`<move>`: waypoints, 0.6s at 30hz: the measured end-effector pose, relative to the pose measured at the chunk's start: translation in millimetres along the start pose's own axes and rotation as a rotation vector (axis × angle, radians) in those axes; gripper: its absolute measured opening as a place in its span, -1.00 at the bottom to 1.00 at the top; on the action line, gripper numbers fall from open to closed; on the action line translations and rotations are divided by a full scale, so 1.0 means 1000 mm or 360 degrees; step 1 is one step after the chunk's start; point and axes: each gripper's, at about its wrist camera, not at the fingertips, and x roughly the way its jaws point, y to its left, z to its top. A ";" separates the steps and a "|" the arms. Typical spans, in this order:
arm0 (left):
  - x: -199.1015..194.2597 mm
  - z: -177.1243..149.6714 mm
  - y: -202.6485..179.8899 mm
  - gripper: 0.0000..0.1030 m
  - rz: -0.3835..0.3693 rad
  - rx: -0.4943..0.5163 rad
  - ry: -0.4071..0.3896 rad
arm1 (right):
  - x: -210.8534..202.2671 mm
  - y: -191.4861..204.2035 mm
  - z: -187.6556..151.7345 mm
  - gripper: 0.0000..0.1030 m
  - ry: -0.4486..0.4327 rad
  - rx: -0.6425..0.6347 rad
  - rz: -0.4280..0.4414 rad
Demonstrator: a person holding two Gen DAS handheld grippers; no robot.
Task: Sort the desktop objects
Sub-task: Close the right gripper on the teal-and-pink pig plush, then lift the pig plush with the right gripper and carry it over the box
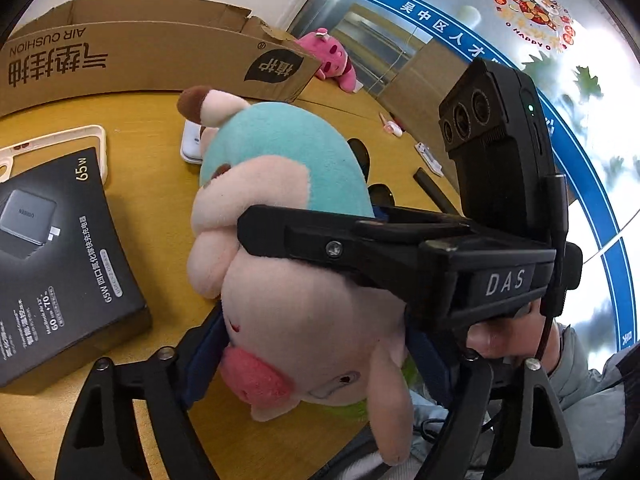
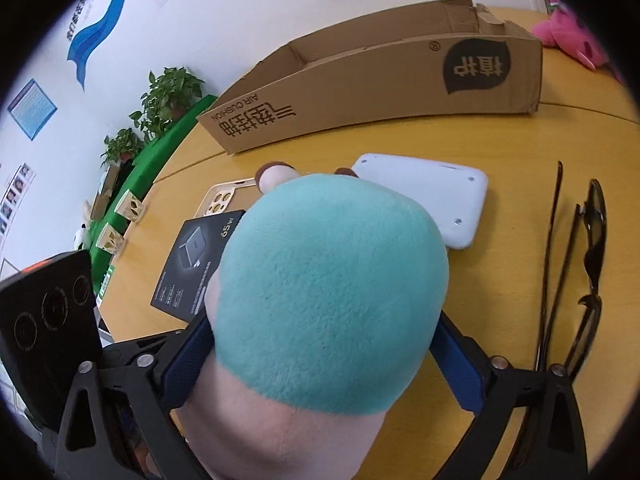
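- Left wrist view: a pink-and-teal plush pig toy (image 1: 280, 216) filling the middle, head near, feet far, above the yellow wooden table (image 1: 160, 208).
- Left gripper (image 1: 316, 356) pinching the pig's pink head between blue-padded fingers (image 1: 204, 356), one on each side.
- Right gripper (image 1: 304, 240) reaching in from the right, its black finger pressed against the pig's body; black camera block upright behind it.
- Left of the pig, a black charger box marked 65W (image 1: 64, 256) flat on the table, a cream phone case (image 1: 80, 140) partly under its far edge.
- Far side: long open brown cardboard box (image 1: 152, 60); right of it, a magenta plush toy (image 1: 332, 60) lying on the table.
- White rounded device (image 1: 190, 144) peeking out behind the pig's foot.

- Right wrist view: the pig's teal back (image 2: 332, 292) close up, clamped between the right gripper's (image 2: 320, 356) blue-padded fingers (image 2: 456, 364).
- Left gripper's black camera block at the near left edge.
- Beyond the pig: charger box (image 2: 192, 264) to the left, phone case (image 2: 224, 200) just past it, white device (image 2: 428, 196) to the right, cardboard box (image 2: 380, 92) far.
- Dark-framed glasses (image 2: 592, 264) lying on the table at right, well apart from the pig.
- Magenta plush (image 2: 572, 36) at the far right corner.
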 end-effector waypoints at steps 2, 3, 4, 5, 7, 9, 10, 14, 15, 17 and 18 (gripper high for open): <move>-0.001 0.000 -0.002 0.55 -0.0007 -0.0002 -0.0013 | -0.003 0.003 0.002 0.76 -0.0017 -0.0006 -0.0007; -0.003 0.000 -0.003 0.53 -0.0012 -0.0002 -0.0021 | -0.005 0.006 0.002 0.72 -0.0027 -0.0015 -0.0023; -0.006 0.001 -0.004 0.51 -0.0017 0.0000 -0.0035 | -0.006 0.009 0.003 0.71 -0.0032 -0.0029 -0.0042; -0.010 0.003 -0.006 0.51 -0.0020 0.0009 -0.0053 | -0.010 0.015 0.005 0.71 -0.0045 -0.0057 -0.0069; -0.020 0.009 -0.010 0.50 -0.0023 0.0045 -0.0102 | -0.013 0.017 0.010 0.71 -0.0071 -0.0070 -0.0072; -0.033 0.017 -0.015 0.50 -0.0022 0.0083 -0.0157 | -0.023 0.023 0.018 0.70 -0.0126 -0.0084 -0.0060; -0.039 0.020 -0.018 0.50 -0.0019 0.0099 -0.0181 | -0.027 0.027 0.022 0.71 -0.0152 -0.0096 -0.0060; -0.064 0.039 -0.024 0.50 -0.0008 0.0171 -0.0290 | -0.049 0.050 0.046 0.70 -0.0283 -0.0189 -0.0079; -0.068 0.043 -0.025 0.50 -0.0005 0.0184 -0.0309 | -0.053 0.054 0.052 0.70 -0.0309 -0.0215 -0.0082; -0.079 0.055 -0.026 0.50 0.0004 0.0215 -0.0350 | -0.060 0.061 0.065 0.70 -0.0356 -0.0250 -0.0085; -0.084 0.061 -0.027 0.50 0.0006 0.0229 -0.0372 | -0.062 0.066 0.074 0.71 -0.0381 -0.0269 -0.0086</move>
